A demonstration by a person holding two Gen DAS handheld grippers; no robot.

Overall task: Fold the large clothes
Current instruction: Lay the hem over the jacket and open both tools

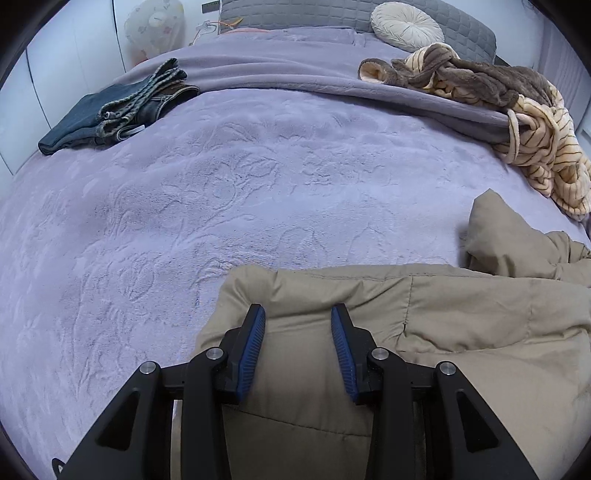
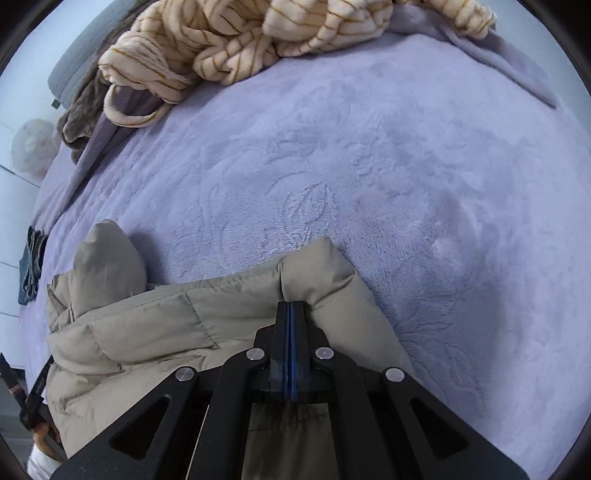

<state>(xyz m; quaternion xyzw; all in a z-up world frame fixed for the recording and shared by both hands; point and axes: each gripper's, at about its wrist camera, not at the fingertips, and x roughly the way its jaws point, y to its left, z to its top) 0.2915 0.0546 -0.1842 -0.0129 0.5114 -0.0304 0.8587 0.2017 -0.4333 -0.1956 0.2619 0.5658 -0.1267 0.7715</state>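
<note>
A padded beige jacket [image 1: 424, 332] lies at the near edge of a bed, its long axis running side to side across the views. A puffy fold [image 2: 107, 266], possibly a sleeve, juts away from the viewer toward the middle of the bed. The right tongs [image 2: 290, 310] are pressed fully together, pinching a ridge of the jacket's far edge. The left tongs [image 1: 298, 314] stand partly spread over the jacket's other end; fabric lies between the blue pads [image 1: 255, 343], but whether they press it I cannot tell. The bed wears a lilac plush blanket [image 1: 221, 192]. Farther off lie folded jeans [image 1: 110, 114], a cream striped robe [image 2: 236, 44] tangled with a brown fleece garment [image 1: 480, 79], and a round cream cushion [image 1: 406, 26] against a grey quilted headboard [image 1: 295, 13].
</note>
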